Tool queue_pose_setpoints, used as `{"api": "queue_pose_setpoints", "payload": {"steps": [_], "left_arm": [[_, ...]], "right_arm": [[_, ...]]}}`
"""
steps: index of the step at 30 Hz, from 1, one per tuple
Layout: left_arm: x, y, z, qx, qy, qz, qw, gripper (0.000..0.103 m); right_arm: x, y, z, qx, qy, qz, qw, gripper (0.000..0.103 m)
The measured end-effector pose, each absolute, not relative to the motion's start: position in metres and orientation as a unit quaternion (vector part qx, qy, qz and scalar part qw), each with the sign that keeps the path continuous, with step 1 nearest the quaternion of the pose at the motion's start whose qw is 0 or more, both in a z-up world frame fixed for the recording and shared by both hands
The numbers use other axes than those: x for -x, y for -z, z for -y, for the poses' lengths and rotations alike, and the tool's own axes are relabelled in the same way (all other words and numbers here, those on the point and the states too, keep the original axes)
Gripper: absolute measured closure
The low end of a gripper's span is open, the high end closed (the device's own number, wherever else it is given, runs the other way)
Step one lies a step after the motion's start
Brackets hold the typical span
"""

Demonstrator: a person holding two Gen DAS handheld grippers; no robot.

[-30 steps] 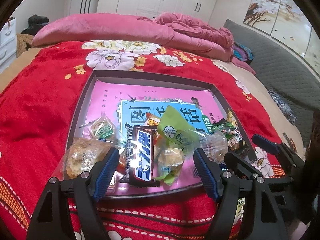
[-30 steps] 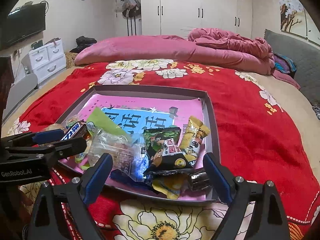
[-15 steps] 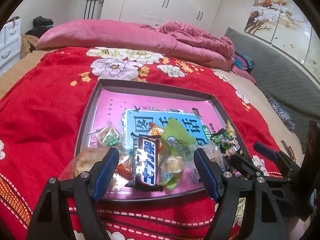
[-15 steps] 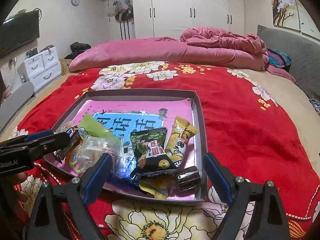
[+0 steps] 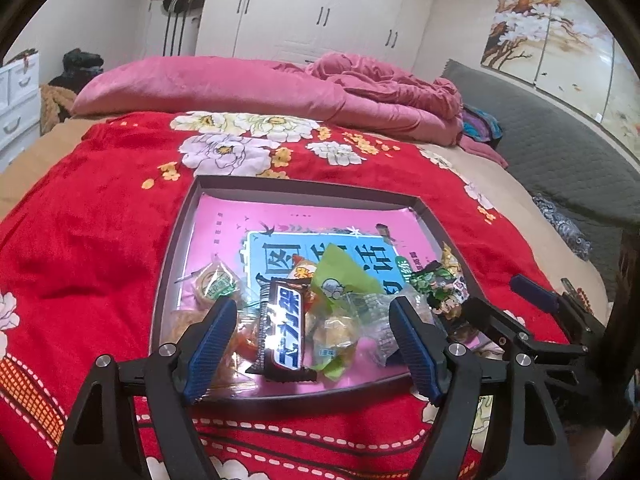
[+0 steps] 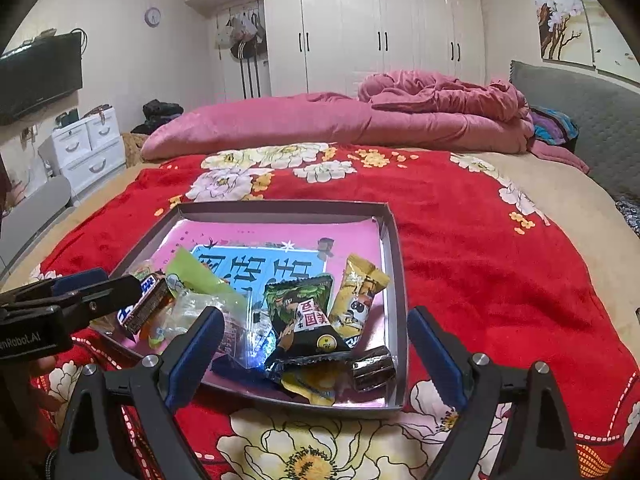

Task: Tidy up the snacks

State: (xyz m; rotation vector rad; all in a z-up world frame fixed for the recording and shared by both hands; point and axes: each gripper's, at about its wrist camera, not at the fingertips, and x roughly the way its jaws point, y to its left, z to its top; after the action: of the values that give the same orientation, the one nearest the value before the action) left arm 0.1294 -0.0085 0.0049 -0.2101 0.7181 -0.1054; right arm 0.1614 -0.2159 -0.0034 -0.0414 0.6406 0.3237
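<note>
Red plush blanket (image 5: 100, 240) over the whole bed, soft and springy, so anything you press on will sink. On it sits the shallow cardboard tray (image 6: 394, 248), stiff-walled and light; a hard nudge would likely slide it on the plush. All the snacks are heaped along the tray's near edge, the far half bare.

Biggest piece at the near left corner: a clear bag of biscuits (image 5: 188, 320), crinkly and brittle inside, so squeeze lightly or pinch the sealed edge. Next, the dark chocolate bar (image 5: 282, 328) at mid near edge, firm and slick; take it across its narrow width. Leaning on it, the green packet (image 5: 340, 276), puffy and light. Toward the near right corner lie the dark green pouch (image 6: 304, 320) and the yellow packet (image 6: 360, 296), thin film that slips, best caught by the crimped ends. Smallest, a shiny dark candy (image 6: 372, 368) right against the right wall, awkward to reach.

Your left hand-held gripper (image 5: 310, 344) hangs spread wide over the bar, pads clear of it. Your right hand-held gripper (image 6: 312, 352) gapes over the pouch, gripping nothing.
</note>
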Motion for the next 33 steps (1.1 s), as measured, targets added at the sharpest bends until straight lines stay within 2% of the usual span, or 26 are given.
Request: {"api": "queue_pose_setpoints", "payload": {"steps": [18, 22, 33], "left_arm": [[-0.108, -0.01, 0.016, 0.086, 0.048, -0.353, 0.93, 0.022], [-0.101, -0.01, 0.02, 0.077, 0.044, -0.357, 0.93, 0.022], [-0.074, -0.003, 0.028, 0.055, 0.026, -0.392, 0.918, 0.022]], "right_arm": [[-0.133, -0.015, 0.214, 0.002, -0.196, -0.286, 0.938, 0.005], [-0.125, -0.016, 0.213, 0.0, -0.198, -0.287, 0.937, 0.001], [-0.103, -0.013, 0.222, -0.006, -0.173, -0.316, 0.933, 0.001]]}}
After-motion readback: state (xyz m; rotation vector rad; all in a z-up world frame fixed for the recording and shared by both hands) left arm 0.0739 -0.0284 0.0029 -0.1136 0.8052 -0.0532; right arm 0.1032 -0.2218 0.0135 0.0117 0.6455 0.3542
